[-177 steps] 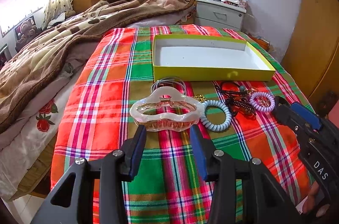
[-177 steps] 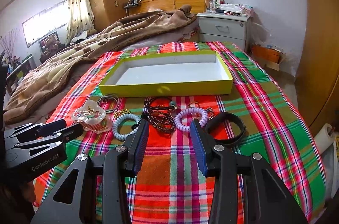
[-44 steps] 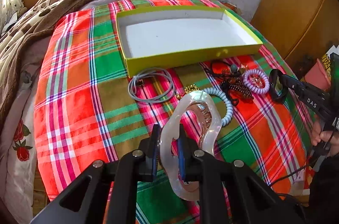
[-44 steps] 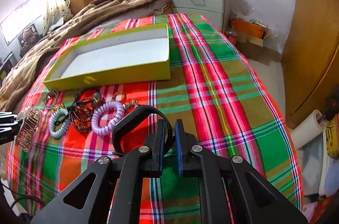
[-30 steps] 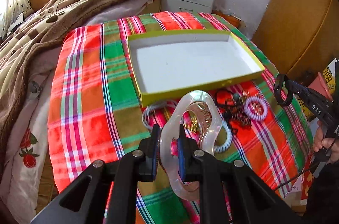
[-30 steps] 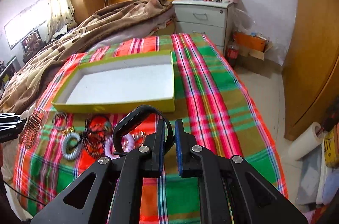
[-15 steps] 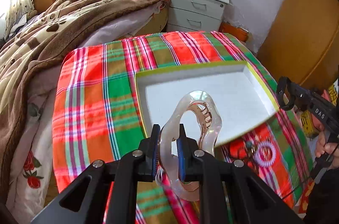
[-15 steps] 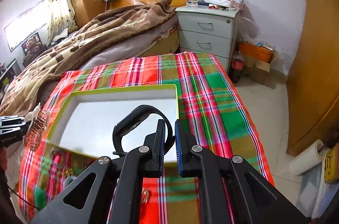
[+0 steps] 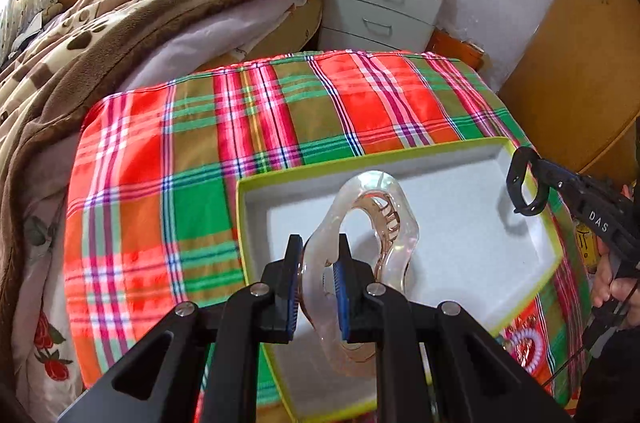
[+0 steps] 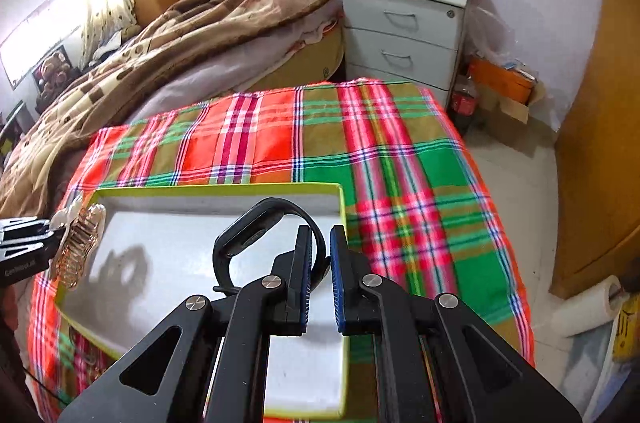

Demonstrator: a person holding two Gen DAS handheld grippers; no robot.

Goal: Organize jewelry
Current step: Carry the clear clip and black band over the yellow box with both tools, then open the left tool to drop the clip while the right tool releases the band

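My left gripper [image 9: 319, 255] is shut on a clear plastic hair claw clip [image 9: 384, 223], held upright above the white floor of the yellow-green box [image 9: 460, 223]. In the right wrist view, my right gripper [image 10: 319, 247] is shut on a black wristband [image 10: 248, 227], which hangs over the right half of the same box [image 10: 180, 243]. Each gripper shows in the other's view: the right one [image 9: 536, 179] with the band [image 9: 516, 183] at the box's right rim, and the left one [image 10: 48, 229] with the clip [image 10: 80, 243] at its left rim.
The box lies on a plaid cloth [image 9: 280, 111]. A purple coil hair tie [image 9: 528, 347] lies just in front of the box. A brown blanket [image 9: 120, 15] is heaped to the left. A grey nightstand [image 10: 404, 35] stands behind, and a paper roll [image 10: 592, 307] lies on the floor at the right.
Both grippers have moved forward from above the loose jewellery to above the box, carrying the clip and the band. Their grips have not changed.
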